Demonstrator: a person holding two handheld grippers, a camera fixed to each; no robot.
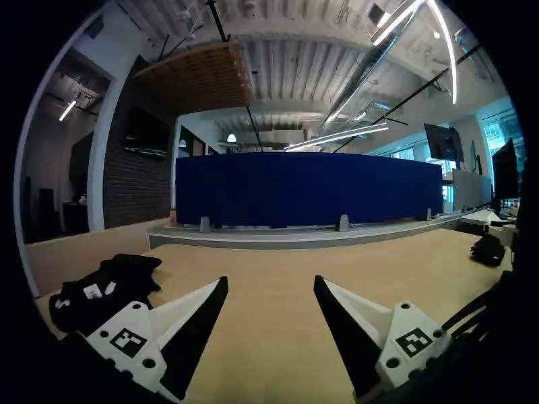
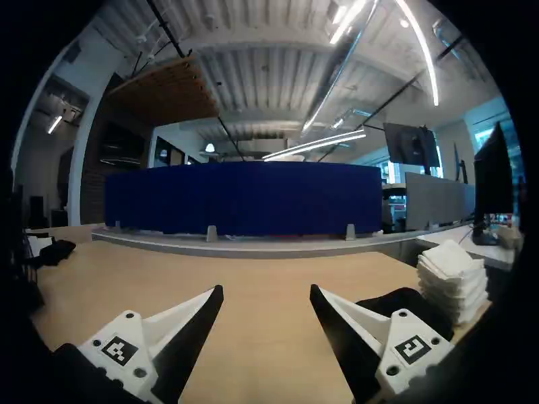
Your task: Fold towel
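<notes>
Left gripper (image 1: 269,279): jaws released, spread wide, nothing between them, with bare light-wood bench (image 1: 283,337) visible through the gap. In the left gripper view a crumpled black cloth (image 1: 101,289) with small white tags lies on the bench just beside the left finger, partly hidden behind it; whether cloth and finger touch cannot be told. A second small dark bundle (image 1: 488,249) sits at the far right edge of the bench, too small to identify. Right gripper (image 2: 266,288): jaws likewise released and spread, gripping nothing, over open bench surface. In the right gripper view a stack of white folded towels (image 2: 455,279) stands at the right edge of the bench, neatly piled, well apart from both fingers' tips. A black cloth (image 2: 407,299) lies just beside the stack on its near side, partly covered by the right finger. A small dark item (image 2: 55,251) rests at the far left of the bench. A long blue partition (image 2: 242,198) runs along the far edge of the bench on grey feet, upright, and appears in both views. Dark monitors (image 2: 495,182) stand on the neighbouring desk to the right. Strip lights (image 2: 316,145) run across the exposed ceiling.
</notes>
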